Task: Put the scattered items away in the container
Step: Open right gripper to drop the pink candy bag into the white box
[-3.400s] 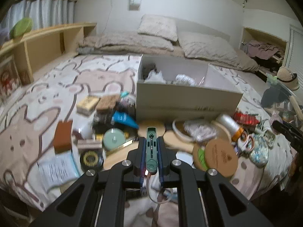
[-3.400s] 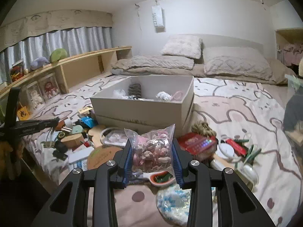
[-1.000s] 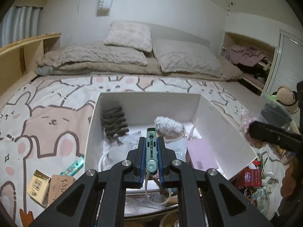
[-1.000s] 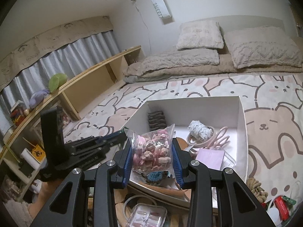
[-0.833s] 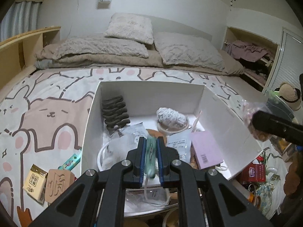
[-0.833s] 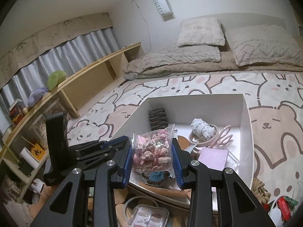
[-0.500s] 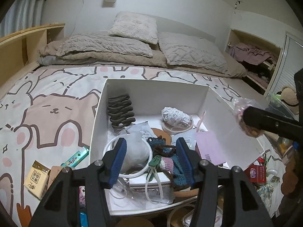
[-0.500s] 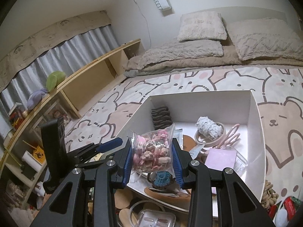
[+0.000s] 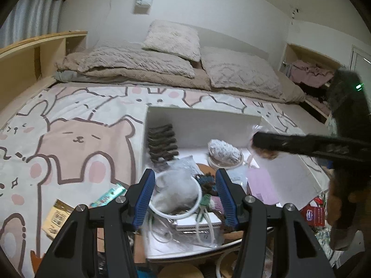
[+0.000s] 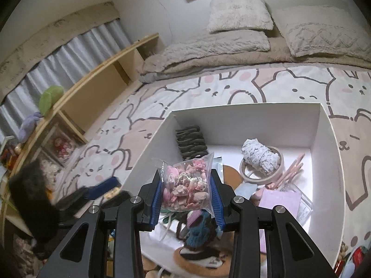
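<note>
Two tools hung over the near end of the white box (image 10: 329,139), which sat on the bed (image 9: 76,106) with its cartoon-animal cover. The left tool (image 9: 184,199) had its blue-padded jaws spread wide apart and gripped nothing; directly below them, in the near part of the box, lay a white ring (image 9: 178,194) around a crumpled clear bag, some white cable, and a dark blue knitted piece (image 9: 206,181). The right tool (image 10: 186,191) was clamped on a clear bag of pink trinkets (image 10: 185,185), holding it above the box's near-left corner, over that same knitted piece (image 10: 199,228).

Further in, a lilac card (image 10: 280,200) lay on a clear case near the right wall, with pink scissors (image 10: 289,170) just beyond it. A roll of tape (image 10: 262,169) carried a grey-white bundle (image 10: 259,154) on top, toward the middle. A stack of dark ridged pieces (image 10: 191,141) stood against the far-left corner.

Outside the box, by its left wall, a green tube (image 9: 107,194) and a yellow packet (image 9: 55,215) lay on the cover. At the head of the bed, beige pillows (image 9: 238,74) rested on a folded blanket (image 9: 129,67), and a wooden shelf (image 10: 97,78) ran along the left edge.
</note>
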`<state>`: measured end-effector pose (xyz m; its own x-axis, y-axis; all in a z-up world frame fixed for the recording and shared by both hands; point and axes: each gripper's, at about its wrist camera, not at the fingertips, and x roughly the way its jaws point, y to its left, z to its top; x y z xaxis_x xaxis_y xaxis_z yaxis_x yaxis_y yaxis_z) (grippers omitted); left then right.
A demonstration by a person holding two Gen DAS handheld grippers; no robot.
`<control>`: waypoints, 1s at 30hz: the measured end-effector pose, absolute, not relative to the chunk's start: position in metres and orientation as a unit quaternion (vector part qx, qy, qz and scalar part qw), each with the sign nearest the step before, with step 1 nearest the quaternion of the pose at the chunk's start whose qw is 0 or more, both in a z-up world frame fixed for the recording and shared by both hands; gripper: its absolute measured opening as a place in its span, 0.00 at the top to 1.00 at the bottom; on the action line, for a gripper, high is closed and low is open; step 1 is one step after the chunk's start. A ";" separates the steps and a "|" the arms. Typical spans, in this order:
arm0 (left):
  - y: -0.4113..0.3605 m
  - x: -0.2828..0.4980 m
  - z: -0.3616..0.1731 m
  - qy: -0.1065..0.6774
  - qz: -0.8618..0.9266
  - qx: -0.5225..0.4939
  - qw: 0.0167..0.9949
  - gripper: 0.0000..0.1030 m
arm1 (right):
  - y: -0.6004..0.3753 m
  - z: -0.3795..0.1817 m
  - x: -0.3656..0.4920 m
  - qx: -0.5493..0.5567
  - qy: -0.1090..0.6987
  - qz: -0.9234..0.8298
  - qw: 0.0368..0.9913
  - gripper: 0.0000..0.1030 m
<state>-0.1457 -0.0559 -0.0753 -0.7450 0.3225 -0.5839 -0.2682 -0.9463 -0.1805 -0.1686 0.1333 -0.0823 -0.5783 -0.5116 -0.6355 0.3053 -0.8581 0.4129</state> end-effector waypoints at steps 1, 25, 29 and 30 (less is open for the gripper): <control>-0.059 -0.146 -0.073 -0.044 0.934 -0.318 0.156 0.48 | 0.131 -0.084 -0.174 0.400 -0.128 -0.878 0.228 0.63; -0.088 -0.147 -0.064 -0.066 0.941 -0.302 0.137 0.40 | 0.116 -0.089 -0.249 0.389 -0.077 -0.908 0.132 0.00; -0.087 -0.145 -0.063 -0.064 0.941 -0.302 0.136 0.40 | 0.121 -0.091 -0.250 0.392 -0.092 -0.905 0.137 0.00; -0.087 -0.146 -0.063 -0.063 0.941 -0.302 0.136 0.40 | 0.122 -0.091 -0.250 0.392 -0.094 -0.905 0.138 0.00</control>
<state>-0.1455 -0.0866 -0.0627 -0.7807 0.2943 -0.5513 -0.2180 -0.9550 -0.2011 -0.2499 0.1217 -0.0909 -0.6539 -0.3237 -0.6838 0.1765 -0.9442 0.2781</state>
